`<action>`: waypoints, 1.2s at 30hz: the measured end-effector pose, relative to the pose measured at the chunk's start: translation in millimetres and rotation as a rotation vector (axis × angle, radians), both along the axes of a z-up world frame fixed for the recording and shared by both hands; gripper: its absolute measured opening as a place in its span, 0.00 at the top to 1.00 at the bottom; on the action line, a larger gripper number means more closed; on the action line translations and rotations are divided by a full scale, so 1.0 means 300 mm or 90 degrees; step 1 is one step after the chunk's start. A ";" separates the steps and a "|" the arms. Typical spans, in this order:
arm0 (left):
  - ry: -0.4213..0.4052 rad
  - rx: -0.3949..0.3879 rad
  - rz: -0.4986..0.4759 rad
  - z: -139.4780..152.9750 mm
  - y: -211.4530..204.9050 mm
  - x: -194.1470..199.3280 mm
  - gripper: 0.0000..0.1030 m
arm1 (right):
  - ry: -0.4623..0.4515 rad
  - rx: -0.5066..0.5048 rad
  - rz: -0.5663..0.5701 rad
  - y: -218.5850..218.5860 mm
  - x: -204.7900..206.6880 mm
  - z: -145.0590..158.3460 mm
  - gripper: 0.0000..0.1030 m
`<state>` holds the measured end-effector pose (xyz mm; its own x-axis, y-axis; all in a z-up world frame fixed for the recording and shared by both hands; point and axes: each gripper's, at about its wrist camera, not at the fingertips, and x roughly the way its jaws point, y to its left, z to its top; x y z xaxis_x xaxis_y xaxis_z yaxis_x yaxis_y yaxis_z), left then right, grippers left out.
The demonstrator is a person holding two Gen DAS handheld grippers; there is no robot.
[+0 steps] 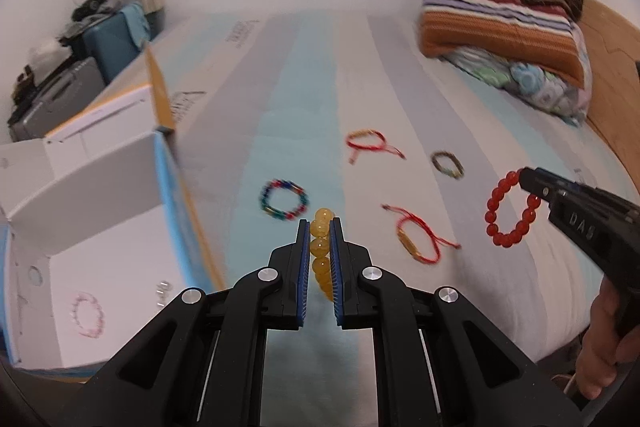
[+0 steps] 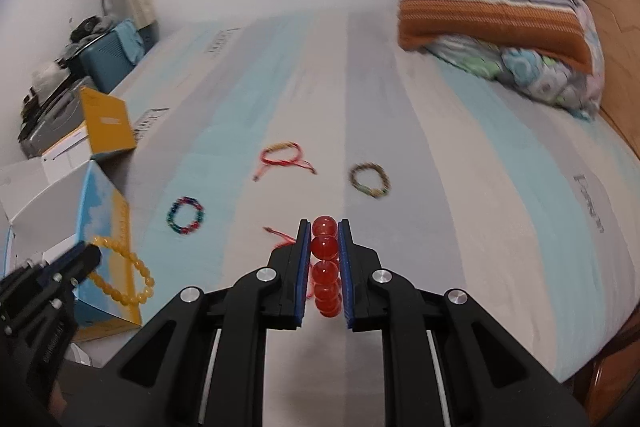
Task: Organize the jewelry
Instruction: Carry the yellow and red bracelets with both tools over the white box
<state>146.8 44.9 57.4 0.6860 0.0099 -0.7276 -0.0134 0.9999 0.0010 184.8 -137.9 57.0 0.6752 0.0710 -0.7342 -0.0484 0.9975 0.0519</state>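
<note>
Left tongs: clenched on the yellow bracelet, low centre of the left view; the beads sit in a column between the blue pads, and the loop hangs clear of the bed, seen at lower left of the right view.
Right tongs: clenched on the red bracelet, low centre of the right view; the loop dangles at the right edge of the left view.
Handling: both look like round glossy beads on a cord, so light, limp as a loop, and likely to roll or slip under flat pads. Pinching across one or two beads, as here, seems the safe hold; a swing could shake them loose.
Box: open, white inside, lower left of the left view; a pink bracelet already lies in it.
Bed: striped sheet, bearing the rest.
Nearer pieces: a red cord bracelet right of centre, a multicolour bracelet just left of centre.
Farther pieces: a second red cord bracelet and a dark bracelet, mid frame, well apart.
Far end: folded blankets, upper right.
Judgement: two pieces are lifted, four are left on the sheet; the box is probably the goal.
</note>
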 end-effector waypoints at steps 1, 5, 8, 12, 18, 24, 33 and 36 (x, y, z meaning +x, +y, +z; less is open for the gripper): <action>-0.005 0.002 0.006 0.014 0.015 -0.004 0.91 | -0.001 0.001 0.004 0.018 0.005 0.006 0.88; -0.021 0.000 0.035 0.067 0.091 -0.026 0.91 | -0.009 -0.002 0.038 0.117 0.019 0.039 0.88; -0.028 -0.003 0.060 0.090 0.160 -0.046 0.91 | -0.014 0.006 0.063 0.193 0.016 0.065 0.88; -0.035 -0.001 0.098 0.107 0.264 -0.089 0.91 | -0.031 0.015 0.094 0.303 -0.013 0.105 0.88; -0.032 -0.001 0.147 0.113 0.427 -0.159 0.91 | -0.054 0.032 0.146 0.455 -0.071 0.148 0.88; -0.030 0.002 0.193 0.115 0.582 -0.235 0.91 | -0.056 0.030 0.201 0.640 -0.117 0.155 0.88; -0.016 0.005 0.251 0.093 0.760 -0.311 0.91 | -0.064 0.033 0.269 0.861 -0.168 0.156 0.88; -0.004 0.005 0.269 0.069 0.814 -0.322 0.91 | -0.056 0.027 0.290 0.930 -0.173 0.132 0.88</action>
<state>50.2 289.1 78.2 0.6242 0.2967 -0.7228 -0.4229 0.9062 0.0069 133.0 141.2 96.6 0.6283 0.4028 -0.6656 -0.4865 0.8710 0.0678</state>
